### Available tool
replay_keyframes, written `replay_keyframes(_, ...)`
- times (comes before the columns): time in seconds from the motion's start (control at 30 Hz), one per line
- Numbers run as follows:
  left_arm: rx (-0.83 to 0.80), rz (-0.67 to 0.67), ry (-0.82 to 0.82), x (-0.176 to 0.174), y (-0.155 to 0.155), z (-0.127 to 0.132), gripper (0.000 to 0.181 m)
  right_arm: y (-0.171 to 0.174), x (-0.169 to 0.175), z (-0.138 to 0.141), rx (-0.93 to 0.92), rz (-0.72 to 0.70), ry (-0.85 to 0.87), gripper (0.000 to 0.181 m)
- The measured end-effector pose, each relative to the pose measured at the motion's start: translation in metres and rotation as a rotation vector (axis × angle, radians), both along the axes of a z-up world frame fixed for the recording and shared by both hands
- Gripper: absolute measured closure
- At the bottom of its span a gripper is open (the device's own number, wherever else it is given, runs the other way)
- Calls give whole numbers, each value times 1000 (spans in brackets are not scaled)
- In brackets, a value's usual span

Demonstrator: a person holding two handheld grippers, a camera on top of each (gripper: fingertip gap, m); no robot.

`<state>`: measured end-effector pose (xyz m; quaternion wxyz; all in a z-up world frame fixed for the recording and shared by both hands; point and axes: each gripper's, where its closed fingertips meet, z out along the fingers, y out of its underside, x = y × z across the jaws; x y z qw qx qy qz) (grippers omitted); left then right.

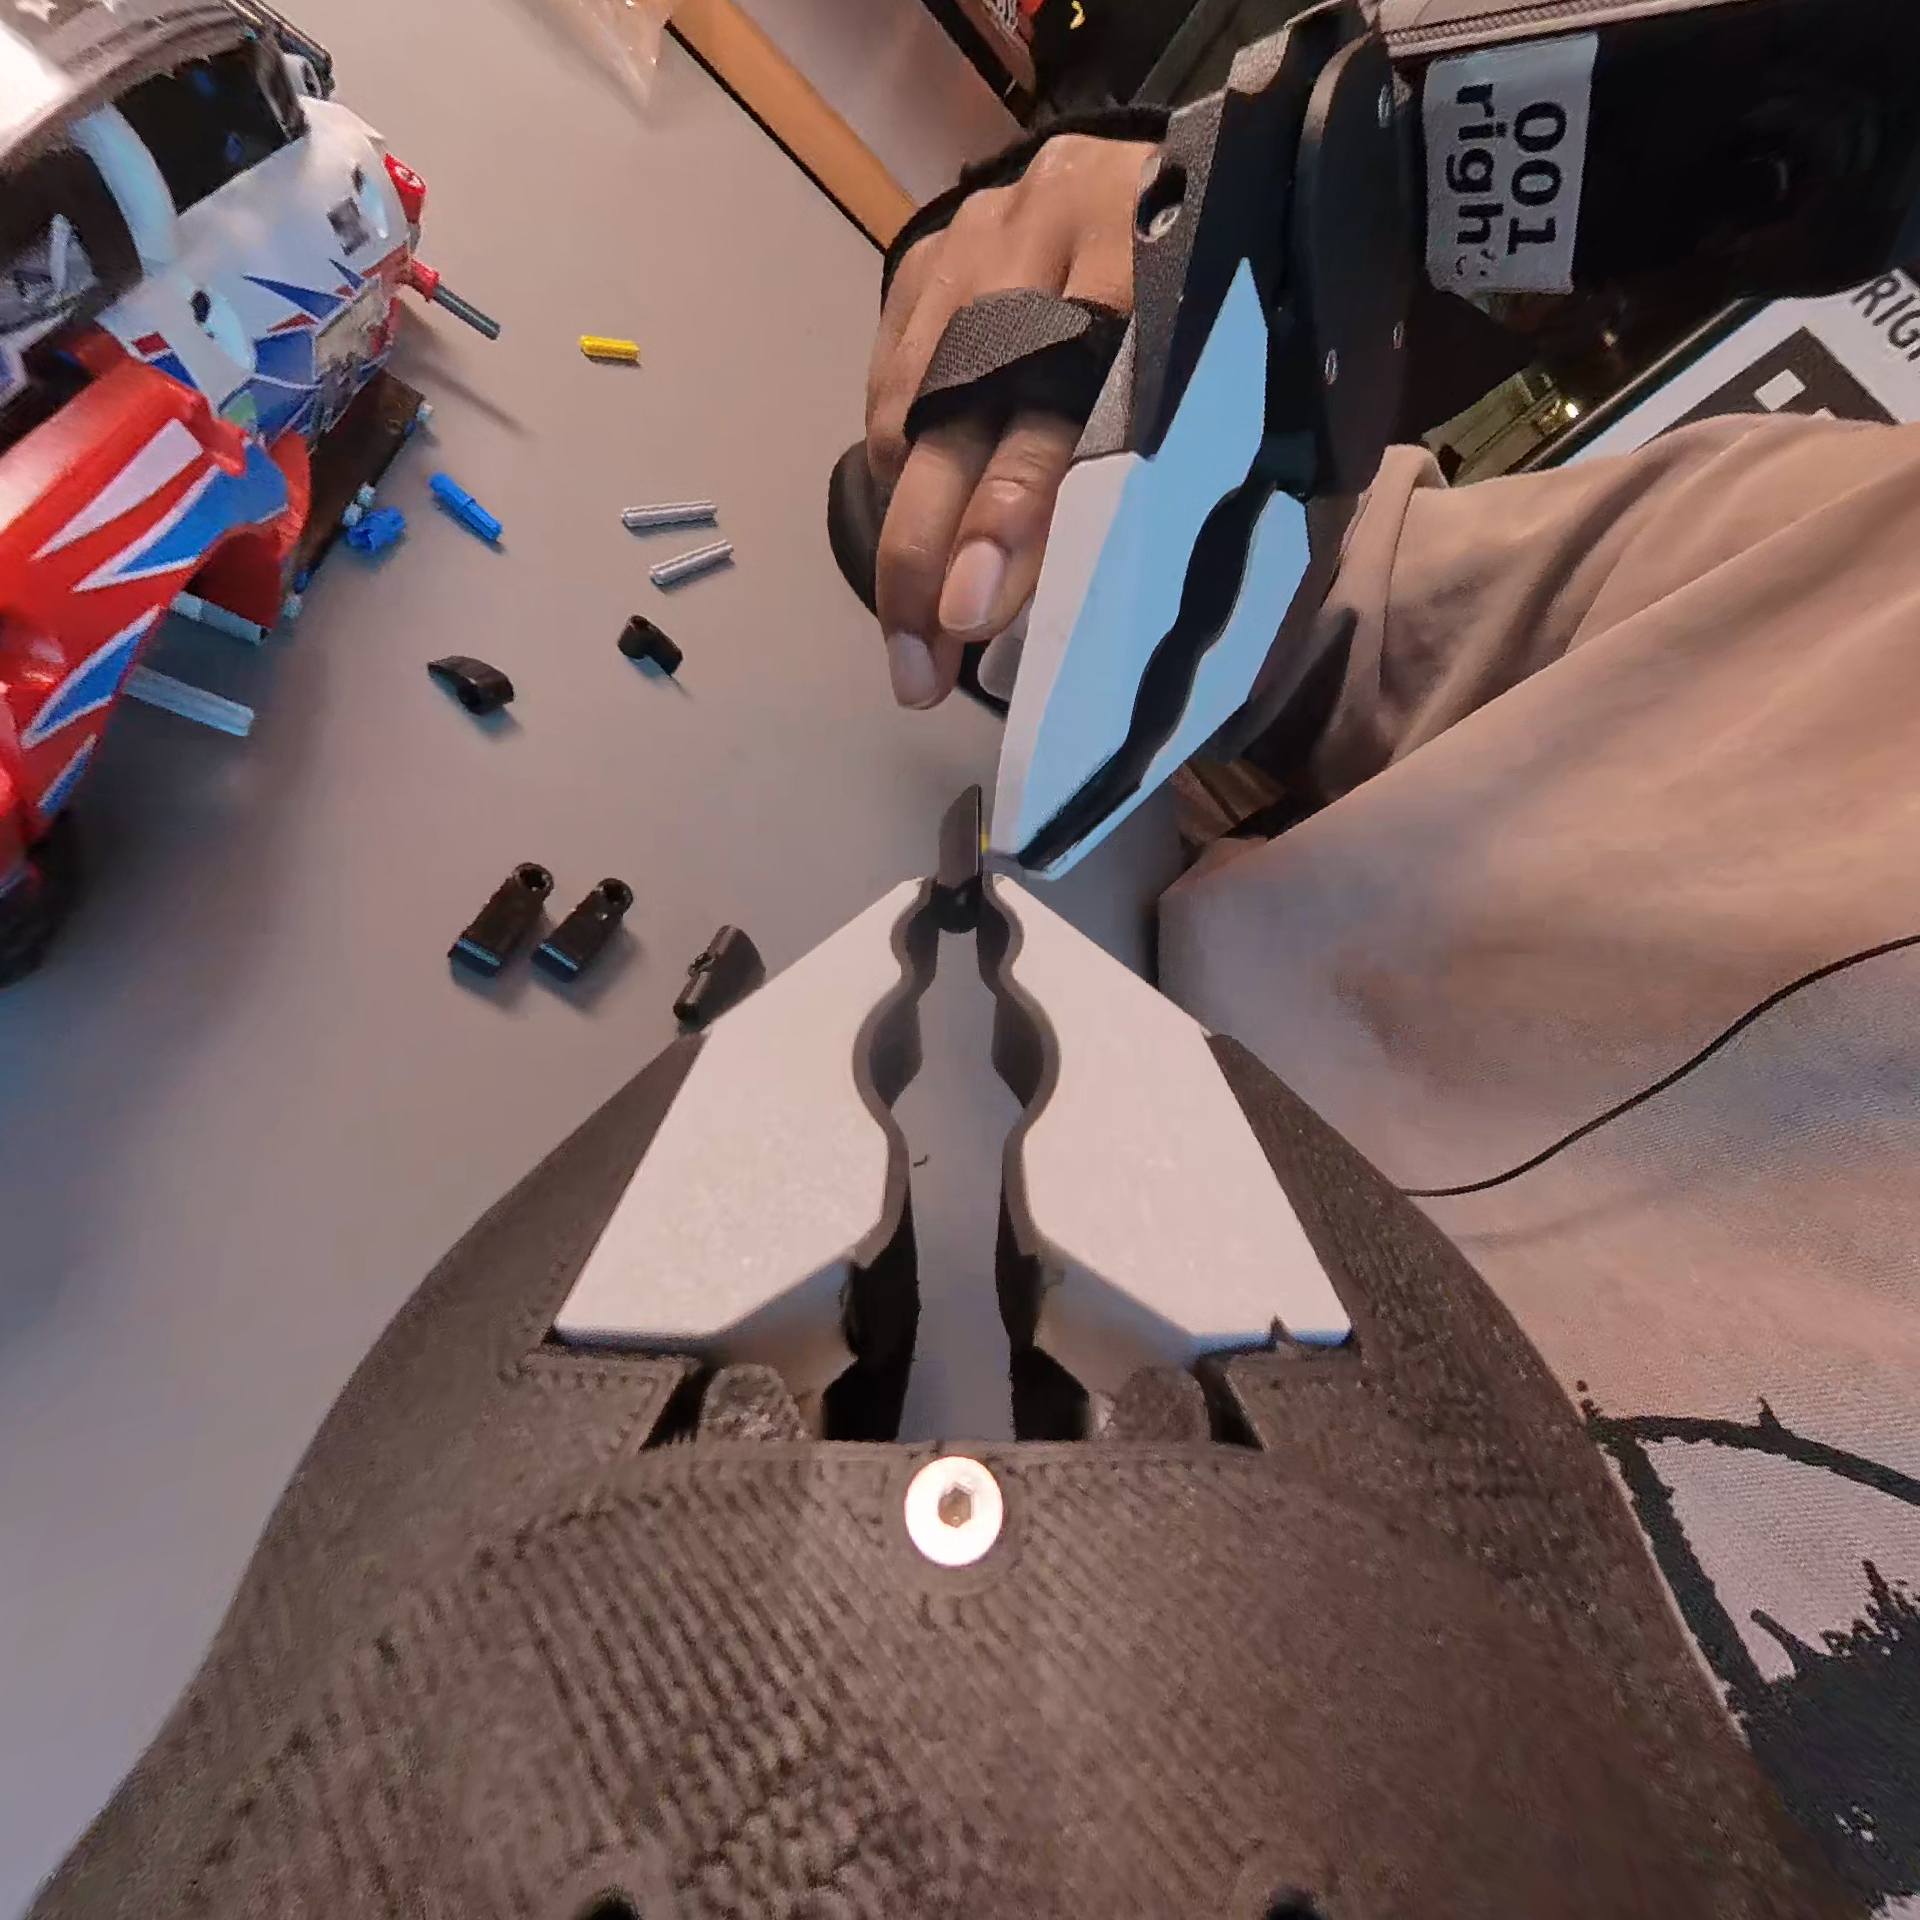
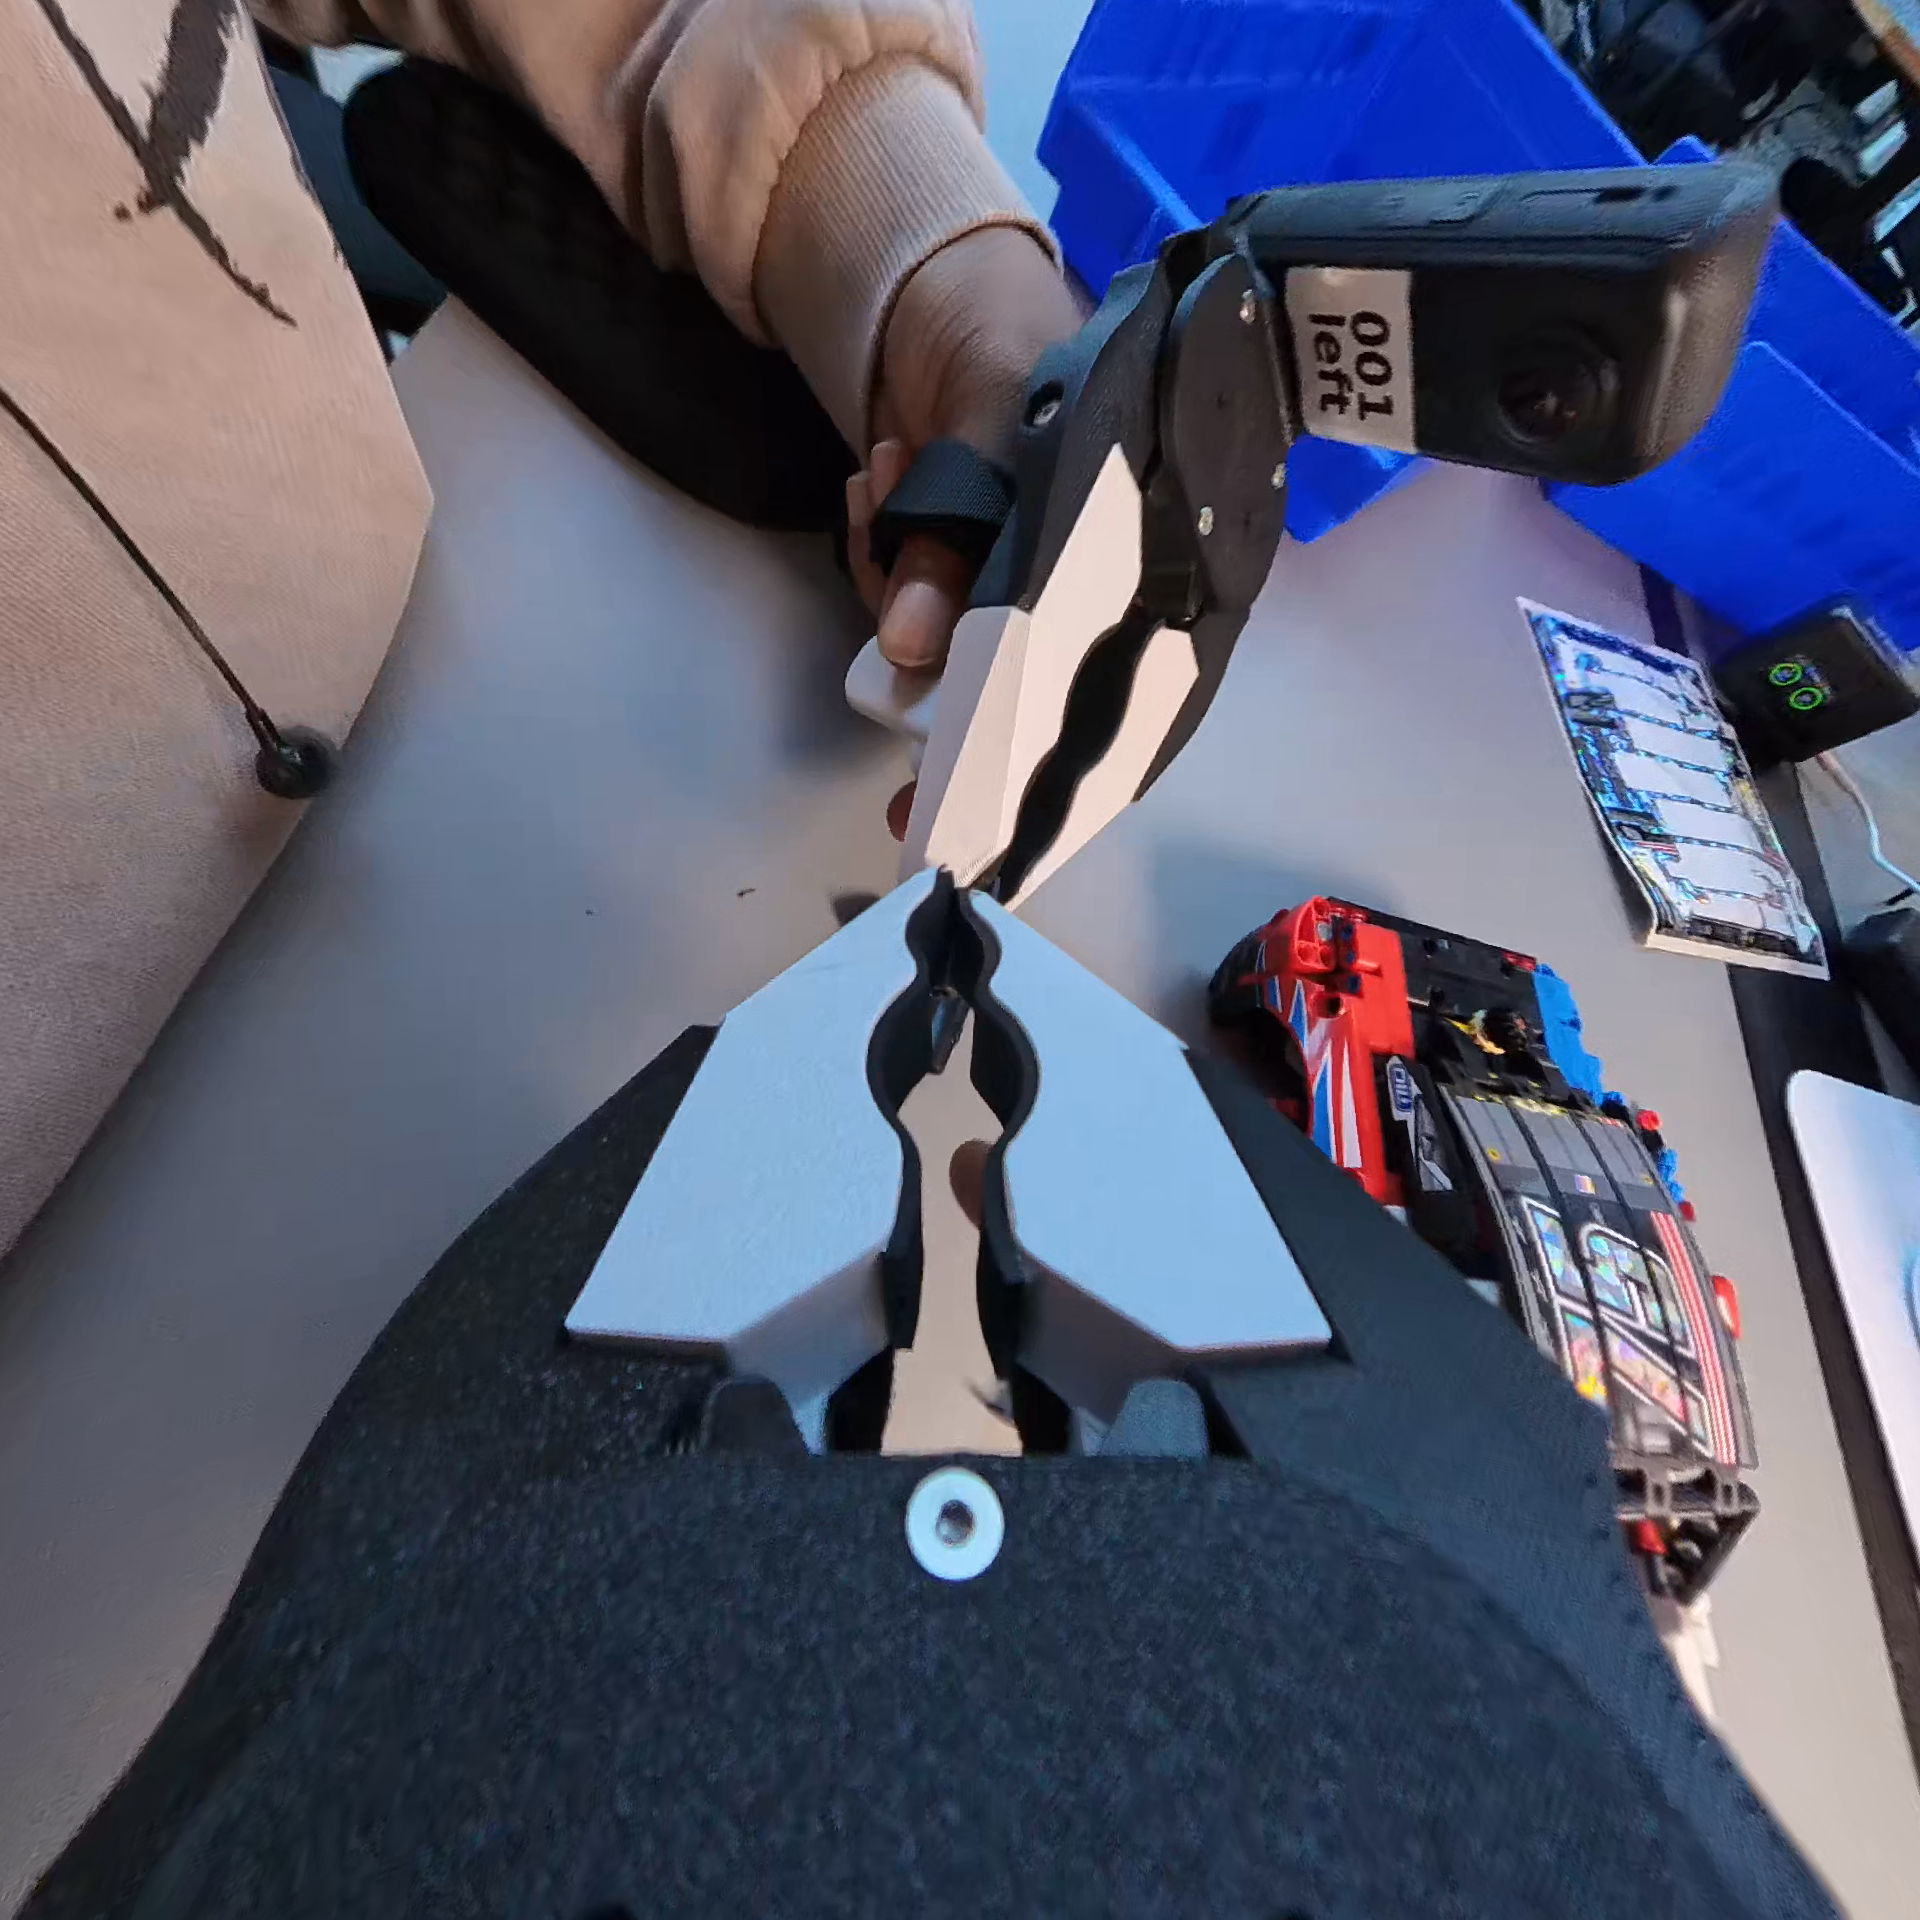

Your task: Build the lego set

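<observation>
My left gripper is shut on a small black lego piece that stands up out of its tips, just above the grey table. My right gripper comes in from the upper right, jaws closed, its tips touching that piece, where a yellow speck shows. In the right wrist view, my right gripper is shut, with a small dark part between its pads. The left gripper meets it tip to tip. The red, white and blue lego car stands at the left and also shows in the right wrist view.
Loose parts lie on the table beside the car: a yellow pin, a blue pin, two grey pins and several black connectors. Blue bins, a sticker sheet and a person's beige-clad body border the space.
</observation>
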<state>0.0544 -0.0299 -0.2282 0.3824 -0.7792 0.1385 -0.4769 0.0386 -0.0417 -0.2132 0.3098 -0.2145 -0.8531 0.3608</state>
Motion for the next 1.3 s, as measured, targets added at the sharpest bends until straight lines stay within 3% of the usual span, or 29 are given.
replay_keyframes(0.03,9,18,15,-4,1,0,177,3,-1,5,-39,-18,15,181)
replay_keyframes(0.2,60,103,88,-21,5,-1,177,37,13,12,-188,-154,-42,180)
replay_keyframes(0.37,84,129,164,-28,8,-8,177,61,81,-22,-138,-192,-304,167)
replay_keyframes(0.5,149,117,461,-44,8,-30,176,69,136,-40,-83,-229,-481,161)
replay_keyframes(0.6,263,86,701,-65,7,-38,176,70,158,-55,24,-242,-548,160)
replay_keyframes(0.7,393,73,924,-84,10,-42,176,71,162,-63,129,-227,-568,161)
replay_keyframes(0.8,464,46,1036,-93,12,-46,176,75,167,-73,272,-177,-653,162)
replay_keyframes(1.1,499,20,1076,-91,9,-54,176,78,165,-76,330,-75,-772,180)
replay_keyframes(1.2,503,26,1050,-90,8,-53,176,75,154,-76,311,-85,-710,180)
replay_keyframes(1.3,525,46,931,-80,7,-41,176,69,125,-64,171,-153,-574,180)
